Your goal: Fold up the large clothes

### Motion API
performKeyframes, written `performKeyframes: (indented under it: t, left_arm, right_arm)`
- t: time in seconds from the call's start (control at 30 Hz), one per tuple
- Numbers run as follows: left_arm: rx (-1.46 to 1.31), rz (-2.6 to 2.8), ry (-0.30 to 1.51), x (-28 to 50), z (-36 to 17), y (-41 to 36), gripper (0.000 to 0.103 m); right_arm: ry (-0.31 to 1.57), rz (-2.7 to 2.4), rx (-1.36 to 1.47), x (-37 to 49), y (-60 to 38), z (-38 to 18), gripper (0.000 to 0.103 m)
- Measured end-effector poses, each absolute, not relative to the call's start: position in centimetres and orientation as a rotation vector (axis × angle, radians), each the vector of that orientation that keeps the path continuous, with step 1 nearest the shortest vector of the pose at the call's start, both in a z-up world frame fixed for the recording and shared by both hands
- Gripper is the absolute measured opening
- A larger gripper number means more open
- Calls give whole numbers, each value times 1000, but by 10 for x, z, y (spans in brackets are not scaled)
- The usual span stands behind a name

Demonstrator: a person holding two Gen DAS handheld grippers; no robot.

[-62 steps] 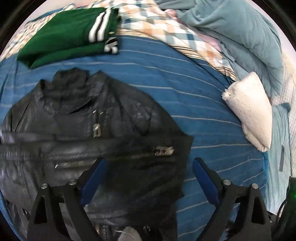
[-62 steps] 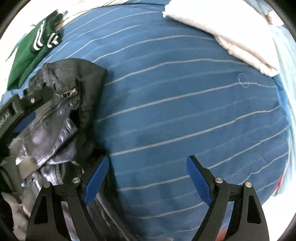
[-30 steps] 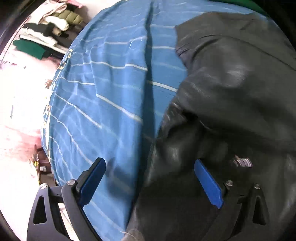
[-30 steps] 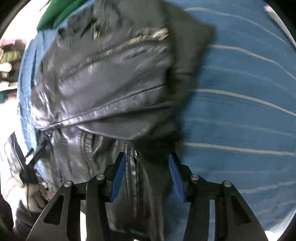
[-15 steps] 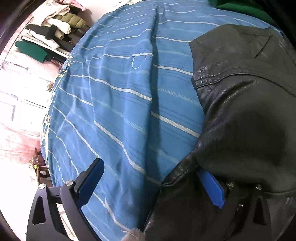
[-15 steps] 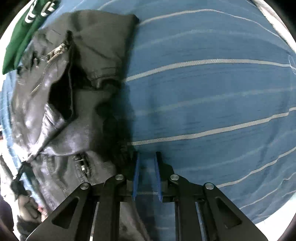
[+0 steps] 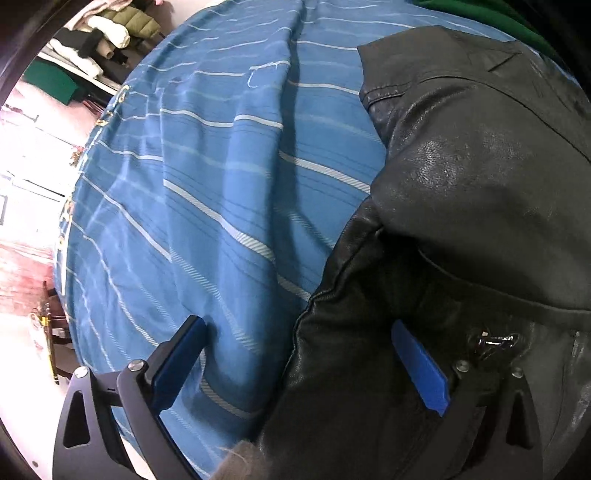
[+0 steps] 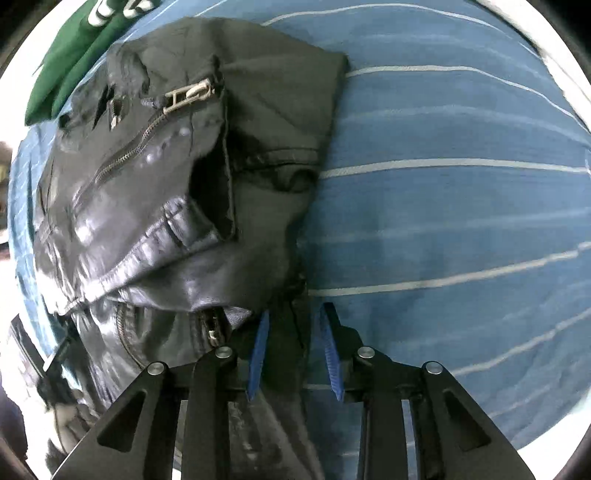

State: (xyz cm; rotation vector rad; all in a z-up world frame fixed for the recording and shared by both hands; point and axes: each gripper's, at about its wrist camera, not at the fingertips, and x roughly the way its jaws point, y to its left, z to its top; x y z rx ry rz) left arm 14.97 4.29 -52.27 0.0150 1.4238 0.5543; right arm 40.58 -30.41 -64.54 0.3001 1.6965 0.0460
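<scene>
A black leather jacket (image 7: pixel 472 192) lies partly folded on a blue striped bedsheet (image 7: pixel 207 177). My left gripper (image 7: pixel 295 354) is open at the jacket's left edge; its right finger lies against the leather and its left finger rests over the sheet. In the right wrist view the jacket (image 8: pixel 155 177) fills the left, zip up. My right gripper (image 8: pixel 293 332) is partly open with the jacket's lower right edge between its jaws, which stand apart.
A folded green garment (image 8: pixel 74 48) lies beyond the jacket. Shelves with rolled clothes (image 7: pixel 99 33) stand past the bed's left edge. Bare striped sheet (image 8: pixel 461 206) stretches to the right of the jacket.
My right gripper was shut on the jacket's edge half a second ago and has opened somewhat. The left gripper stays open at the left edge, now slightly closer.
</scene>
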Motion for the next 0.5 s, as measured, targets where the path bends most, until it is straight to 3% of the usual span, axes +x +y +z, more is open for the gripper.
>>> performKeyframes:
  t: [0.17,0.4,0.43,0.47,0.5]
  left_arm:
    - [-50,516,1401,145,-525,52,103]
    - [-115,529,1412,146,-525,59,103]
    - [-102,541,1409,147,-524,57,103]
    - [-92,551,1407,147,-524,55,103]
    - [-82,565,1403,147,-523,52,103]
  right_arm:
    - [1617,66,186,404,-293,-607,31]
    - [1625,85,107,406,-255,-617,31]
    - [1642,52,69,408,-250,-628,23]
    - [1652,11,34,410,-254,-638,8]
    - [1650,-54,-3,412,-264,-644,10]
